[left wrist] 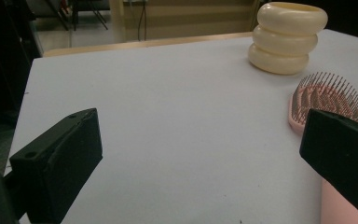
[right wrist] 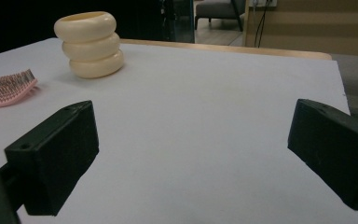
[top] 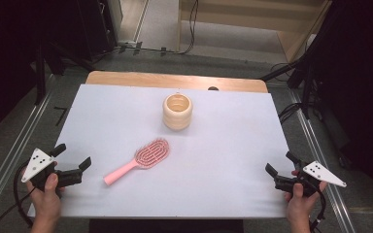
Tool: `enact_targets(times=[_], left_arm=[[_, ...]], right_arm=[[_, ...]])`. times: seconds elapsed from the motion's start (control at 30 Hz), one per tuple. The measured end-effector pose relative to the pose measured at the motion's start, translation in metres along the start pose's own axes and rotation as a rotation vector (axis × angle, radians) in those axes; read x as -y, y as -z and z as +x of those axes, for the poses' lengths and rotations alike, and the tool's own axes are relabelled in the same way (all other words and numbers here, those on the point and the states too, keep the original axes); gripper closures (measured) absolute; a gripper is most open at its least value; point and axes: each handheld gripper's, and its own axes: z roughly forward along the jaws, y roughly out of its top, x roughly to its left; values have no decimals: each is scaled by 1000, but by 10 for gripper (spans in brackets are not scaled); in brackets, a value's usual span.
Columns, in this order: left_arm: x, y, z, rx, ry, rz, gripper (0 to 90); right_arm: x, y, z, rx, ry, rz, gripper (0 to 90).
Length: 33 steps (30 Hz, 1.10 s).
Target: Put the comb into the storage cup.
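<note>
- Start position: your left gripper (top: 73,159) sits at the near-left edge of the white table (top: 233,145), jaws spread wide, nothing between them
- Your right gripper (top: 280,164) is at the near-right edge, jaws also spread and empty, well apart from everything
- Pink hairbrush (top: 138,160) lies flat mid-table, bristles up, handle pointing toward the near-left, head toward the cream ringed cup (top: 178,111)
- Cup stands upright beyond the brush, near but not touching it
- In the left gripper view the brush head (left wrist: 328,100) is just past the right jaw, so the left side is closest
- I'd call this the approach step, nothing grasped yet
- Likely next move: take the left gripper to the handle, line the jaws across it, come down low, then close
- Handle is thin and flat on the table, so expect it to slide if you pinch high
</note>
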Motion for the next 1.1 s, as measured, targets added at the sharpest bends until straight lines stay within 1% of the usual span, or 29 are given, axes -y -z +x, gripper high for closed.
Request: enact_targets(times=[0.03,0.07,0.13,0.2,0.27,0.33,0.37,0.5,0.63,0.8,0.87,0.97,1.03,1.07,1.1], left_arm=[[-2,0,-3,-2,-13,4,0],[-6,0,-7,-14,-35,20,0],[-12,-1,-12,-12,-59,42,0],[-18,-3,-17,-15,-70,65,0],[-25,-5,-22,9,-83,89,0],[-30,-8,-27,22,-95,117,0],[-33,-10,-30,39,-101,131,0],[-43,-16,-37,54,-127,187,0],[-54,-20,-40,71,-132,222,0],[-65,-23,-44,77,-141,249,0],[-69,-25,-45,91,-148,263,0],[-71,-27,-47,95,-160,278,0],[-73,-29,-48,99,-157,293,0],[-73,-30,-49,106,-165,297,0],[-74,-31,-50,111,-165,302,0]], right_arm=[[0,0,0,-3,-3,0,2],[0,0,0,-6,-7,-1,2],[0,0,-1,-5,-10,-3,2],[0,0,-1,-10,-9,-4,2],[0,0,0,-12,-10,-1,2],[0,0,0,-12,-4,1,2],[0,0,0,-11,-4,1,2],[0,-1,0,-13,-2,6,2],[0,-2,1,-13,6,9,2],[0,-3,1,-14,3,7,2],[0,-3,1,-12,1,10,2],[0,-3,1,-14,2,9,2],[0,-3,1,-13,2,11,2],[0,-3,1,-14,4,13,2],[1,-3,1,-11,4,13,2]])
